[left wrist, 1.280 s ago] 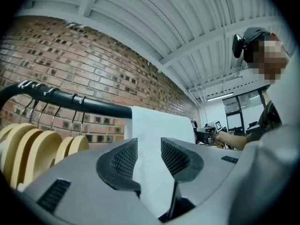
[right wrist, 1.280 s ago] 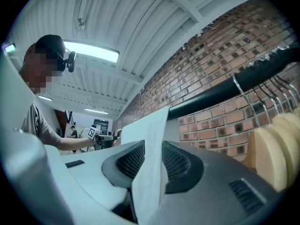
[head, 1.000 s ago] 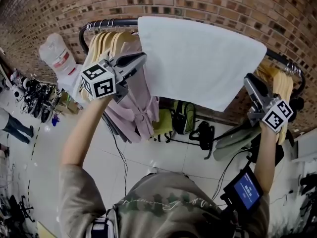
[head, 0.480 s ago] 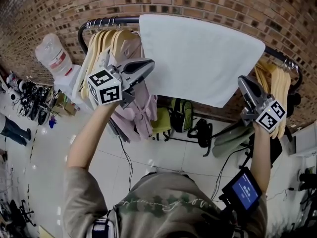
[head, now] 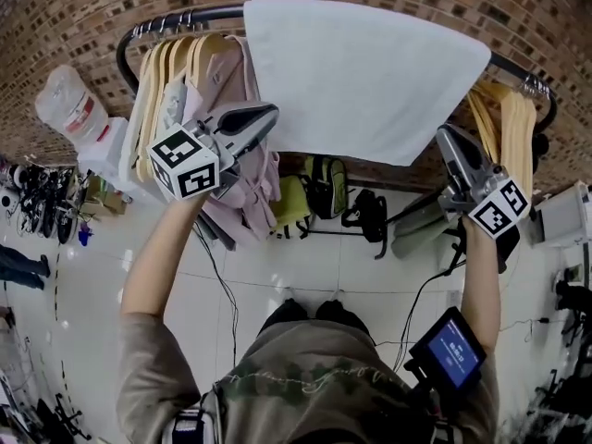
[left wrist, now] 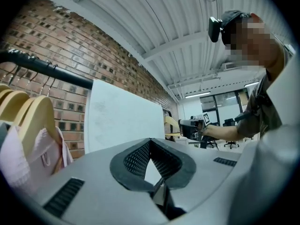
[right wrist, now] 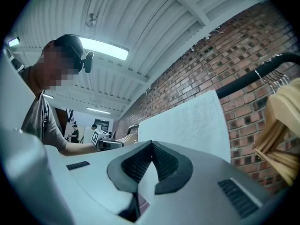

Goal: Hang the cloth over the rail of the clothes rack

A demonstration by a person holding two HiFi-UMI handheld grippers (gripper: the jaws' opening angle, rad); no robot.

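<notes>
So the clothes rack rail (head: 185, 17) runs left to right, and the white cloth (head: 361, 72) is already draped over it, long side along the rail. It hangs ahead of both sets of jaws, between the two grippers, neither one obviously nearer. The left gripper (head: 266, 112) is closed on nothing by the cloth's lower left edge, and the right gripper (head: 443, 134) has just been closing its jaws, empty too, under the lower right corner.

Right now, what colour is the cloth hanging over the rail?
The cloth is plain white; the head view shows it best.
</notes>
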